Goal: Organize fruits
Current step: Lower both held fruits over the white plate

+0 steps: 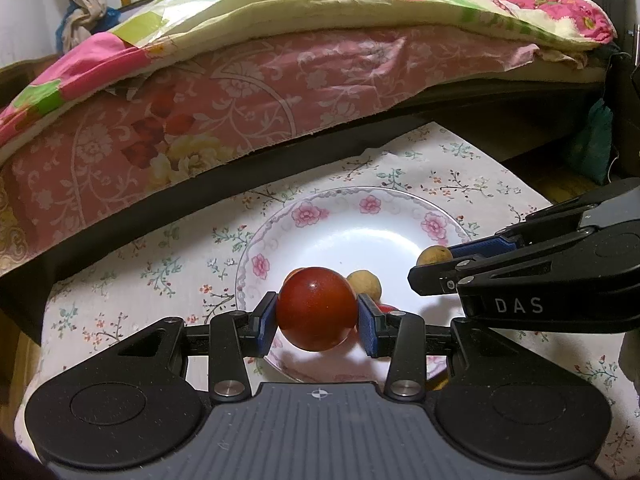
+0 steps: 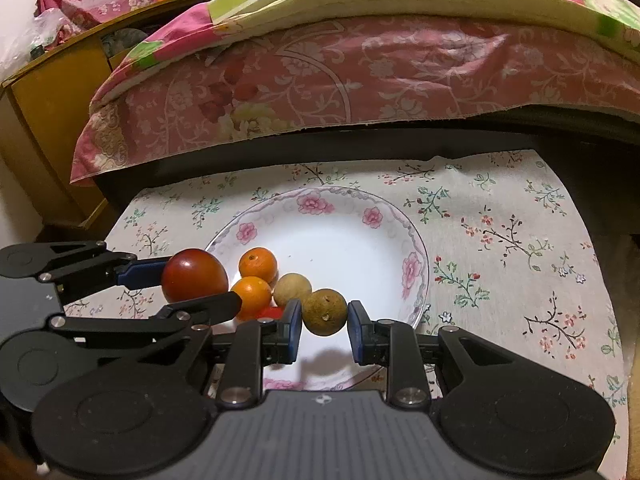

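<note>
A white plate with pink flowers on its rim [image 1: 372, 205] [image 2: 316, 203] lies on a floral cloth. My left gripper [image 1: 317, 316] is shut on a red tomato [image 1: 316, 314] [image 2: 195, 275] and holds it over the plate's near-left rim. My right gripper [image 2: 324, 322] is shut on a brown longan [image 2: 324, 312] [image 1: 434, 255] over the plate's near part. In the plate lie two small oranges [image 2: 258, 265] [image 2: 252, 295], another longan [image 2: 292, 289] [image 1: 366, 285] and a small red fruit [image 2: 272, 313], mostly hidden.
The floral cloth [image 2: 500, 240] covers a low table. A bed with a pink floral sheet [image 2: 360, 80] and quilt stands right behind it. A yellow wooden cabinet [image 2: 52, 112] is at the back left. A green bag [image 1: 592, 144] hangs at the right.
</note>
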`<state>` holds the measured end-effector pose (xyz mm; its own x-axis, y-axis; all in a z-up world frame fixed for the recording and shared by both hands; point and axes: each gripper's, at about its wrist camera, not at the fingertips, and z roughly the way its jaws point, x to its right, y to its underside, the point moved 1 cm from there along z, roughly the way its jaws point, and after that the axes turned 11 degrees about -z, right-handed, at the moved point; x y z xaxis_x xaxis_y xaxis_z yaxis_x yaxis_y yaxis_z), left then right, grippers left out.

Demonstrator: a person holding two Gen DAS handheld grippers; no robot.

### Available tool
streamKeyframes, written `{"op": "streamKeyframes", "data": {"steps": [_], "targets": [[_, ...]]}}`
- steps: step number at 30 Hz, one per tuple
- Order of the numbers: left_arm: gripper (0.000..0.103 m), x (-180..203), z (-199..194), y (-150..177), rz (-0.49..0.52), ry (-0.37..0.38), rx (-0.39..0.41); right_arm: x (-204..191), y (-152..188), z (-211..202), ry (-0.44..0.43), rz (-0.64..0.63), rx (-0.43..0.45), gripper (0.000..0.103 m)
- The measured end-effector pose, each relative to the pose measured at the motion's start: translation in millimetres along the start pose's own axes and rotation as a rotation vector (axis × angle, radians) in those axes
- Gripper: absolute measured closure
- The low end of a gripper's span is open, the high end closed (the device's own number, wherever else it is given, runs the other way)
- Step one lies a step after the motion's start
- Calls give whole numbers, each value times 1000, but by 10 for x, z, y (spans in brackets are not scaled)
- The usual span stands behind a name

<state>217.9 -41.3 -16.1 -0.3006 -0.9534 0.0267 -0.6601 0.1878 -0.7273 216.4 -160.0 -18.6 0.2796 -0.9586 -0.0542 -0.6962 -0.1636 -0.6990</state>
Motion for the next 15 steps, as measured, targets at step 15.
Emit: {"op": "streamKeyframes", "data": {"steps": [15], "targets": [[54, -25, 125, -23, 11, -13, -12, 68, -23, 138, -14, 25, -9, 77]]}}
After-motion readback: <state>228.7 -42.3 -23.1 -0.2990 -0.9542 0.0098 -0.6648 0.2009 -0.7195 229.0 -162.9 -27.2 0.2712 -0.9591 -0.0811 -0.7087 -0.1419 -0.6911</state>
